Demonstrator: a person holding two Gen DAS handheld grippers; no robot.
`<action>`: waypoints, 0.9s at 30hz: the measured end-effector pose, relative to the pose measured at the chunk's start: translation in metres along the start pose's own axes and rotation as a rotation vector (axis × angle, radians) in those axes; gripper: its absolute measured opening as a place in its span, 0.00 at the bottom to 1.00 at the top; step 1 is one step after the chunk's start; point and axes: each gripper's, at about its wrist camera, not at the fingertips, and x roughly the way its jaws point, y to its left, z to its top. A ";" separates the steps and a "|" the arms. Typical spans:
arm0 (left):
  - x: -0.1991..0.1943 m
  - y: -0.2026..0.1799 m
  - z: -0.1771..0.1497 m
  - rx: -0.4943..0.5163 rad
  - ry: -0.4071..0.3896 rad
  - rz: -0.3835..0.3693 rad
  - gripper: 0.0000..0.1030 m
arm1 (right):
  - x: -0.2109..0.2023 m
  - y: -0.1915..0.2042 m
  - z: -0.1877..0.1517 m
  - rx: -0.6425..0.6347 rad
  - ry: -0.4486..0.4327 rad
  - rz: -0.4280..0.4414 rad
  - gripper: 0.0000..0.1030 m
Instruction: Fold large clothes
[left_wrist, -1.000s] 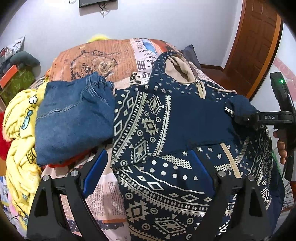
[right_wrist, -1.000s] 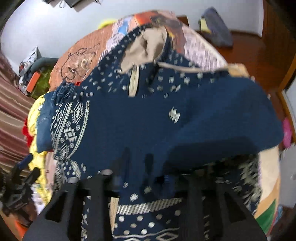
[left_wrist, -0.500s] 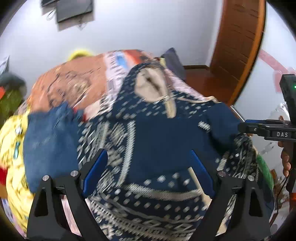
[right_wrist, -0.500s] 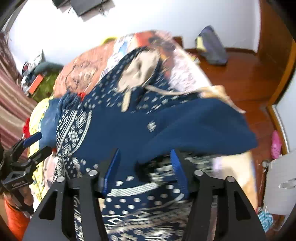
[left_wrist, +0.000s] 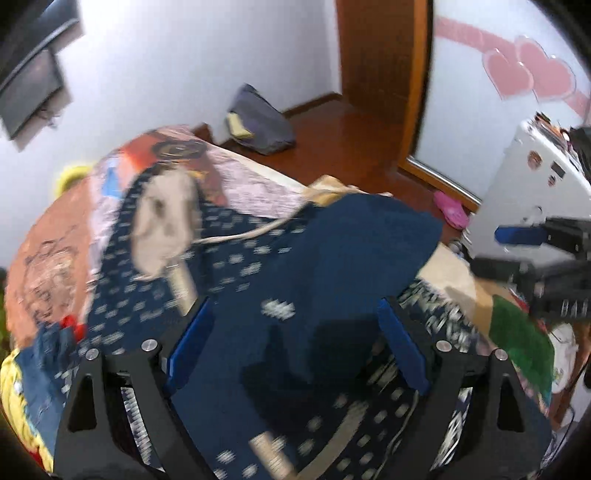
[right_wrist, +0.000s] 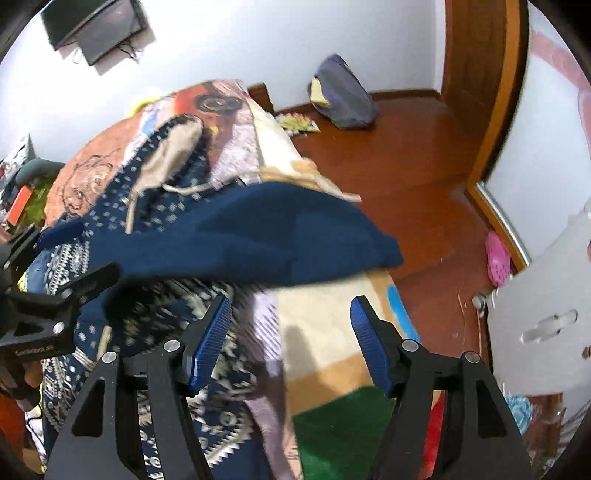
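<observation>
Above the bed, the right tongs hang with their blue pads moderately apart and nothing between them; their jaws have just been opening, and only the bedspread shows through the gap. The left tongs stand wide and empty, hovering over the navy patterned hoodie without pinching any cloth.

The hoodie lies spread along the bed, its beige-lined hood toward the far end of the bed and a plain navy sleeve folded across the chest, its cuff end reaching over the bed's right edge. A drawstring trails loose from the hood. Beyond the bed's right edge lie the wooden floor, a pink slipper and a grey bag near the wall.

Judging from this, one sleeve fold looks laid and the next grasp is not yet taken. The risk lies chiefly in that overhanging sleeve: nothing pins it, so a tug on the body, or a brush from the right tongs, could drag it off the bed's edge and undo the fold. Both views are smeared, which suggests quick hand motion; a hurried closing could catch two layers at once, or snag the drawstring and pull the hood askew. The bedspread beneath is also loose, so a deep pinch might gather it with the garment.
</observation>
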 end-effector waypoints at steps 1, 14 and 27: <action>0.009 -0.005 0.003 0.009 0.013 -0.011 0.83 | 0.004 -0.002 -0.002 0.008 0.012 0.004 0.61; 0.039 0.013 0.010 -0.125 0.082 -0.193 0.09 | 0.033 0.012 -0.005 -0.009 0.058 0.042 0.62; -0.061 0.111 -0.007 -0.311 -0.090 -0.110 0.00 | 0.049 0.034 -0.009 -0.106 0.094 -0.044 0.61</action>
